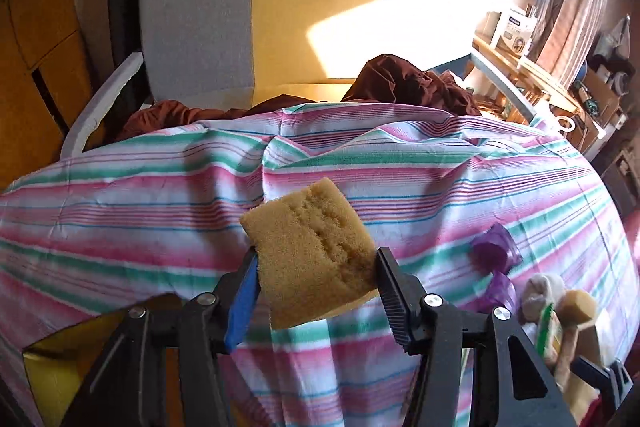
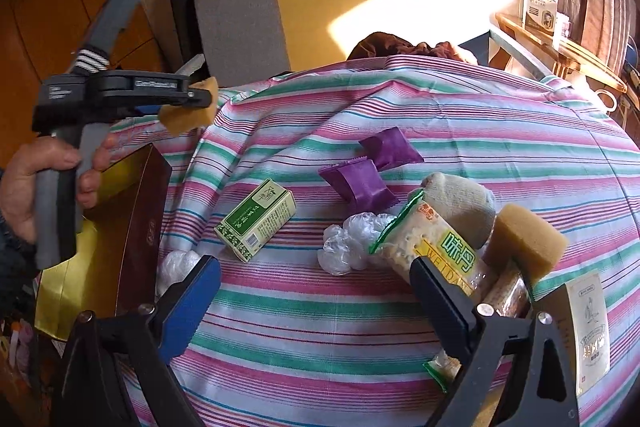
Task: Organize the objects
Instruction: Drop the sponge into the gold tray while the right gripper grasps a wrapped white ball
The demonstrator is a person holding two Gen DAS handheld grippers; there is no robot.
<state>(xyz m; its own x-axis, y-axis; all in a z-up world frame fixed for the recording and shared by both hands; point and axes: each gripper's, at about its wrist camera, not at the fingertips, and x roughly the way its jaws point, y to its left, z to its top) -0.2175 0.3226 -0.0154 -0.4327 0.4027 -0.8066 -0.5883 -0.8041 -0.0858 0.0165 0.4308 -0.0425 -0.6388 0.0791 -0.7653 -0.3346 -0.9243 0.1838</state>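
Item 1, my left gripper (image 1: pixel 316 269): jaws part-closed, pads pressing both sides of a tan sponge (image 1: pixel 310 255). The sponge is lifted clear of the striped cloth (image 1: pixel 120 227), tilted, its upper corner toward 12 o'clock. In the right wrist view the same gripper (image 2: pixel 192 99) sits at 10 o'clock, gripped by my left hand (image 2: pixel 24 195), with the sponge (image 2: pixel 188 107) sticking out past the fingertips, over the left edge of the table.

Item 2, my right gripper (image 2: pixel 316 295): jaws wide apart, nothing between the pads, low over the cloth (image 2: pixel 320 327) at 6 o'clock.

Item 3, green box (image 2: pixel 256 219): lying on its side on the cloth, near centre, at about 11 o'clock from the right gripper.

Item 4, two purple packets (image 2: pixel 376 167): side by side, touching or nearly so, at 12 o'clock from the right gripper.

Item 5, crumpled clear plastic (image 2: pixel 352 243): just beside the noodle packet (image 2: pixel 432 247), to its 9 o'clock.

Item 6, heap at 3 o'clock: noodle packet, a beige sock (image 2: pixel 464 203) behind it, a second sponge (image 2: pixel 528 243) against both, and a pale carton (image 2: pixel 588 327) at the edge.

Item 7, dark red box (image 2: pixel 140 227) with yellow lining (image 2: pixel 84 267): off the table's left side, at 9 o'clock.

Item 8, chair (image 2: pixel 320 7): grey, yellow and blue back, at 12 o'clock beyond the table.
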